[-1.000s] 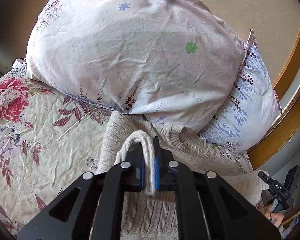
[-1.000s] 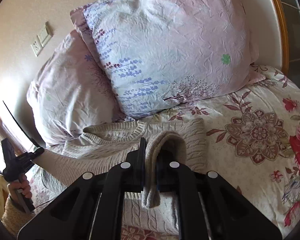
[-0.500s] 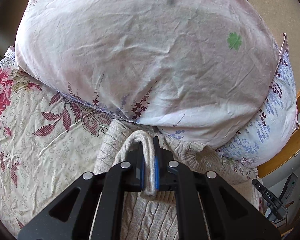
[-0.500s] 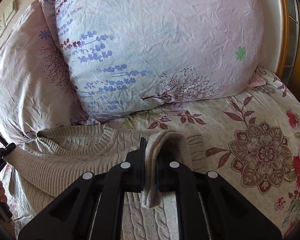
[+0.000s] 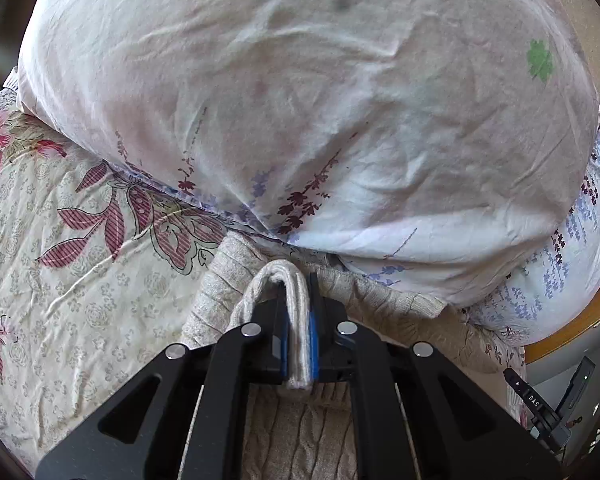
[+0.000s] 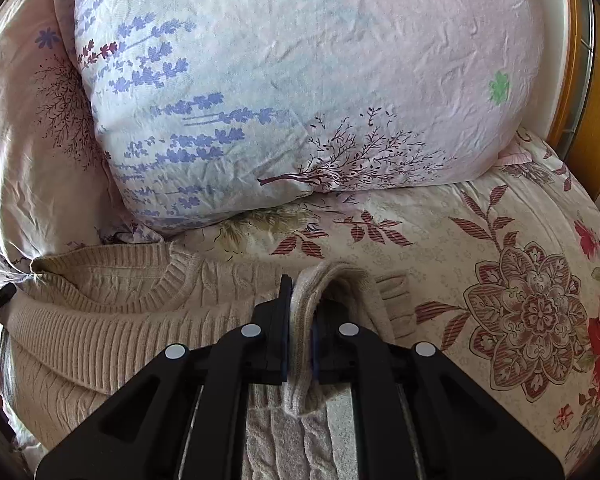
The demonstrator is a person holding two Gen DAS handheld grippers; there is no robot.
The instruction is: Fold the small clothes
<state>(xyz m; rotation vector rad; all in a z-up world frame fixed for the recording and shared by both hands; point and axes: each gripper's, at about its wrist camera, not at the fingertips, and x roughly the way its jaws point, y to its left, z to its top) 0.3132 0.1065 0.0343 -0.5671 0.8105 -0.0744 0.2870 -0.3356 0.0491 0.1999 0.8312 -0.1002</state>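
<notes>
Both grippers clenched on the sweater (image 6: 112, 320), no slack in either grip. Left gripper (image 5: 299, 336) has a doubled fold of beige knit pinched between its blue pads; right gripper (image 6: 300, 336) holds a similar bunched fold, the tail of it hanging below the fingers.

Change over the last second: both wrist views have closed in on the pillows and dropped toward the bed. In the left view the pink pillow (image 5: 300, 100) now fills most of the frame, and the wall switch seen earlier is gone from both views. Grip unchanged throughout, same folds in the same place between the fingers.

Sweater location: on the floral bedspread (image 6: 500, 280) at the head end of the bed, its collar and ribbed shoulder lying right up against the lavender-print pillow (image 6: 280, 100), one edge tucked just under the pink pillow in the left view. Cable-knit body runs back under both grippers.

My read: the held edge has been carried up over the garment toward the collar, i.e. a bottom-to-top fold about to be laid down. Next is lower and release together. Risk: pillows crowd the landing zone, so the folded edge may ride up on them and land crooked.
</notes>
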